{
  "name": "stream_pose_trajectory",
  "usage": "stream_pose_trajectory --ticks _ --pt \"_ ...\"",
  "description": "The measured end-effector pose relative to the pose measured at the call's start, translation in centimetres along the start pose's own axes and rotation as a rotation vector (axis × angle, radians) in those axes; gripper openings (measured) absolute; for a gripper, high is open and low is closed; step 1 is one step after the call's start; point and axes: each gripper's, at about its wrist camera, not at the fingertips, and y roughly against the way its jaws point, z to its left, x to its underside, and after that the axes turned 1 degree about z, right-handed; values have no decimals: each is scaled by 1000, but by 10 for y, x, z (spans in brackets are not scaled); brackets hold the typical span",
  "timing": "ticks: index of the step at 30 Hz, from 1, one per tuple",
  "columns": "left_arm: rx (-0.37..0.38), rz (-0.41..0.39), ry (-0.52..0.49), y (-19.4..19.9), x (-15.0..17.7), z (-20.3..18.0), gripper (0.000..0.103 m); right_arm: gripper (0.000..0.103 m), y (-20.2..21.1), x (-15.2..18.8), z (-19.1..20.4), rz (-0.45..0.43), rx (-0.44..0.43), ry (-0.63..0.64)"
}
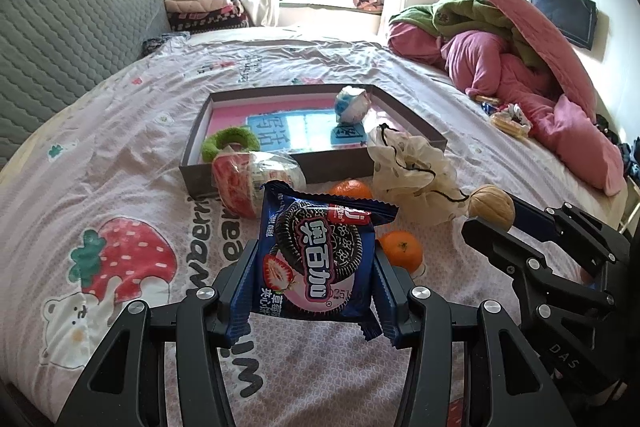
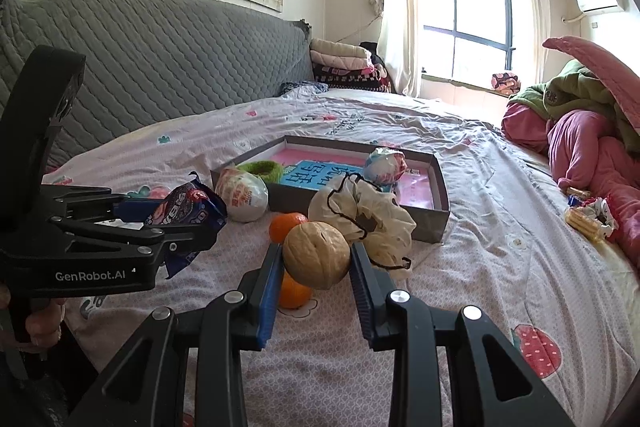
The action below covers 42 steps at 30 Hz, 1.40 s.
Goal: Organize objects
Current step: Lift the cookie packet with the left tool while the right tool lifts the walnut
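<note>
**A:** Why is the left gripper (image 1: 316,275) holding the biscuit packet (image 1: 316,259) upright like that?

**B:** Its jaws are clenched on the packet's two side edges, so the flat face stays toward the camera and the thin wrapper does not fold; held off the bed (image 1: 120,147), it can go over the wall of the box (image 1: 192,135) without dragging, I think.

**A:** And the right gripper (image 2: 316,267)?

**B:** Its jaws are grasping the walnut (image 2: 317,253) across its widest part; a round, hard shell would slip out of a pinch nearer the tip, so that seems sensible; the nut hangs above one orange (image 2: 294,293) with a second orange (image 2: 289,225) just behind.

**A:** So the box is the target?

**B:** Most likely; it already holds a green ring (image 2: 262,171) at the near left and a blue and white ball (image 2: 386,165) toward the far right, so the sorting looks partly done.

**A:** What is left outside?

**B:** A wrapped egg-shaped toy (image 1: 256,183) lies against the box's front wall; a cream drawstring pouch (image 1: 412,171) slumps at the near right corner; both oranges sit on the sheet in front.

**A:** Any risk?

**B:** The pouch and its loose cord stand between the walnut and the box; the right gripper may need to pass above them.
</note>
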Motion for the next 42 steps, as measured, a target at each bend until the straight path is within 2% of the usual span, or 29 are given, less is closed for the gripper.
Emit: stream_pose_trajectory --ticks 17,29,42 --pt "-46 -54 -6 29 -4 -7 53 34 20 -4 -5 -63 3 -7" --pt "-72 -66 19 32 -11 1 53 34 26 -6 -11 -78 -10 -45" --pt "-67 -84 42 32 -20 5 53 34 31 -14 -18 -115 0 -60"
